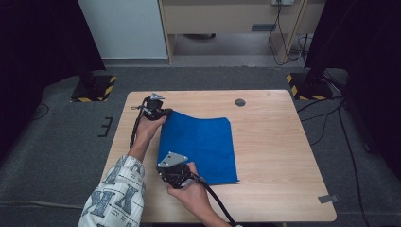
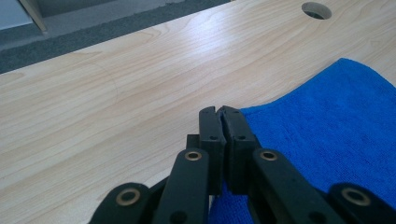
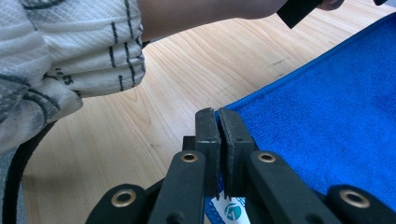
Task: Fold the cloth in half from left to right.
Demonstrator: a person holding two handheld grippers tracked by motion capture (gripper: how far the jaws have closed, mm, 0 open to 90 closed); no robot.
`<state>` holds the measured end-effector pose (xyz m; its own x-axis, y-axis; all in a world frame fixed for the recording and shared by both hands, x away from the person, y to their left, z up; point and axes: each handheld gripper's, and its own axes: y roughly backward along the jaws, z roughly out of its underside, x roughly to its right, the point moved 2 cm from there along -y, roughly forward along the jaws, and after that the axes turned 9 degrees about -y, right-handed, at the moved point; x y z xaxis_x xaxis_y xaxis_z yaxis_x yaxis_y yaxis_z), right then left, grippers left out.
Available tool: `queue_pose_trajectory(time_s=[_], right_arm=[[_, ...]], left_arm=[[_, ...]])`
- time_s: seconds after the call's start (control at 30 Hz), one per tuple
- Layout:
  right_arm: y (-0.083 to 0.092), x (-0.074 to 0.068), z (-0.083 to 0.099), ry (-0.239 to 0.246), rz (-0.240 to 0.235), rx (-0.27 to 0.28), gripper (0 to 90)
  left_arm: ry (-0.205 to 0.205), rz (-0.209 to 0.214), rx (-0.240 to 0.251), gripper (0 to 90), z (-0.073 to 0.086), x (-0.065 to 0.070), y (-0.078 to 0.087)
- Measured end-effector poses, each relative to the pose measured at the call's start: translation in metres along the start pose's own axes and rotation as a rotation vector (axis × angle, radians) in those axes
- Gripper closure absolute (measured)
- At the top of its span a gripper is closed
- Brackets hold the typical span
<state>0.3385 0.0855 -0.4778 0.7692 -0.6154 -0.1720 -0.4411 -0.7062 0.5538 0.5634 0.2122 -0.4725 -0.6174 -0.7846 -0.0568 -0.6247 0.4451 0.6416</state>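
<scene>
We see a soft, napped blue cloth [image 1: 198, 149] on the pale wood-grain table [image 1: 274, 156], left fingers [image 2: 219, 122] pinched on its far corner, right fingers [image 3: 215, 122] pinched on its near corner.

— What is seen under everything?
— A light wooden table [image 1: 274, 156] is seen, with a round cable hole [image 1: 240, 102] set near its far edge and a strip of grey tape [image 1: 328, 198] stuck at its near right corner.

— And around it?
— Grey carpet [image 1: 56, 156] is laid on the floor. Two black stands with yellow-and-black striped bases [image 1: 93, 89] are placed beyond the far corners, and cables [image 1: 331, 118] are trailed across the floor at the right.
</scene>
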Motion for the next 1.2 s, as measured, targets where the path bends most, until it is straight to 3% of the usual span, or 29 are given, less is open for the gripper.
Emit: queue_pose_trajectory(time_s=[0.7, 1.2], right_arm=[[-0.014, -0.023, -0.008, 0.011, -0.021, 0.010, 87.4], [-0.029, -0.043, -0.016, 0.000, -0.056, 0.029, 87.4]], left_arm=[[-0.001, -0.005, -0.008, 87.8, 0.007, -0.016, 0.017], [0.015, -0.029, -0.016, 87.7, 0.020, -0.038, 0.038]])
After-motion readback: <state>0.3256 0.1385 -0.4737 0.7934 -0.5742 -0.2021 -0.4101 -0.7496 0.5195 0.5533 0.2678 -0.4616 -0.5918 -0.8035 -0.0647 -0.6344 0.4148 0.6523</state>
